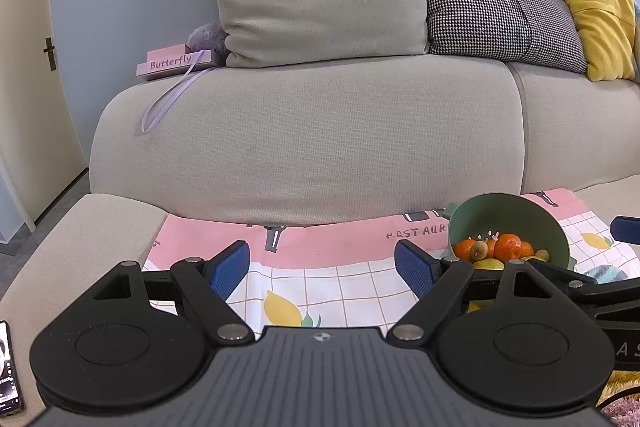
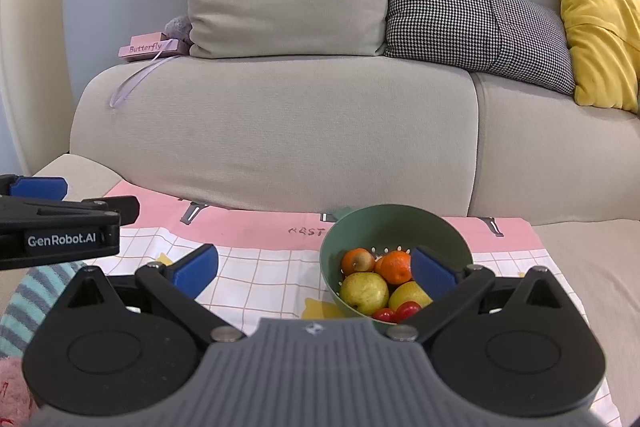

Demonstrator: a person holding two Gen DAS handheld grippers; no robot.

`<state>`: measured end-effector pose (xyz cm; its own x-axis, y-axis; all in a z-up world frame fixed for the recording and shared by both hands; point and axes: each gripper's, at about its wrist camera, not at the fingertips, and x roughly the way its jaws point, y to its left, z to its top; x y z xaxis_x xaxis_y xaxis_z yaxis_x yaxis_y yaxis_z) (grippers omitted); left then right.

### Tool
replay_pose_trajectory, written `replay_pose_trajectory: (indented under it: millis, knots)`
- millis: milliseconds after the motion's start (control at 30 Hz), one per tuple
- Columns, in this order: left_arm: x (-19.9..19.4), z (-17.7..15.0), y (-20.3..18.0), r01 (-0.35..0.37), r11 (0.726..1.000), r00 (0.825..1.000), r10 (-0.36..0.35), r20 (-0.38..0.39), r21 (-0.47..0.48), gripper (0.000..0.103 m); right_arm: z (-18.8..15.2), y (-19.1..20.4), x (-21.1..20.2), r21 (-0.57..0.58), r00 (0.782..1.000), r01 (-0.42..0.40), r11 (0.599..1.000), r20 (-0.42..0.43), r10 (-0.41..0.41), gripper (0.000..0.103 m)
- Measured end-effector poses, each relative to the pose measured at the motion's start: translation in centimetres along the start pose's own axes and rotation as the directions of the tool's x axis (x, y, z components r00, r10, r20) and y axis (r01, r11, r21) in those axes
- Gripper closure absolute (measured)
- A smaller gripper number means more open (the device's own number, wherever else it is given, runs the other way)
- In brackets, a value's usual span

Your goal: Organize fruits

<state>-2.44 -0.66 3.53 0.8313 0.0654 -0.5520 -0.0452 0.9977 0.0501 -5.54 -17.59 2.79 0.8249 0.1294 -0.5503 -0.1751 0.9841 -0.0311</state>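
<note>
Fruit all in bowl, grippers idle

Fruit: oranges [image 2: 396, 267], pears [image 2: 365, 291], a kiwi [image 2: 363, 260] and small red ones [image 2: 406, 310] heaped in the green bowl [image 2: 448, 239], near the back edge of the patterned cloth [image 2: 260, 267]. Nothing visible loose on the cloth. Left gripper [image 1: 322, 269] and right gripper [image 2: 316, 273] both spread wide, empty, hovering above the cloth's front part. Judgement: sorting either finished or not begun; cannot tell which.

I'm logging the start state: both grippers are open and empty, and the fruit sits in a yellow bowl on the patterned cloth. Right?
Not quite: the round plastic bowl holding the fruit is green, not yellow, as the right wrist view shows. The rest holds: the left gripper and right gripper are open and empty, and the bowl sits on the pink checked cloth.
</note>
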Motion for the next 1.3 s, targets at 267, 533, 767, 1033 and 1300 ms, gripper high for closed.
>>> replay_pose_trajectory:
  millis: [267, 533, 767, 1033, 1300]
  knots:
    - [-0.01, 0.05, 0.09, 0.002, 1.000, 1.000, -0.002, -0.002, 0.000, 0.007, -0.02, -0.01, -0.02, 0.001, 1.000, 0.001, 1.000, -0.001, -0.001, 0.004]
    - [-0.06, 0.13, 0.18, 0.003, 1.000, 1.000, -0.003, -0.003, 0.001, 0.007, -0.01, -0.05, 0.01, 0.001, 1.000, 0.000, 1.000, -0.001, 0.000, 0.004]
    - [-0.08, 0.14, 0.19, 0.001, 1.000, 1.000, -0.001, -0.003, 0.001, 0.007, -0.20, 0.01, 0.03, 0.006, 1.000, 0.003, 1.000, -0.005, -0.003, 0.004]
    - [-0.20, 0.05, 0.43, -0.001, 1.000, 1.000, 0.001, 0.000, 0.002, 0.007, -0.34, 0.19, -0.01, 0.009, 1.000, 0.007, 1.000, -0.007, -0.007, 0.004]
    - [-0.31, 0.00, 0.53, 0.000, 1.000, 1.000, 0.000, 0.003, -0.003, 0.007, -0.30, 0.21, 0.00, 0.010, 1.000, 0.008, 1.000, -0.007, -0.008, 0.004]
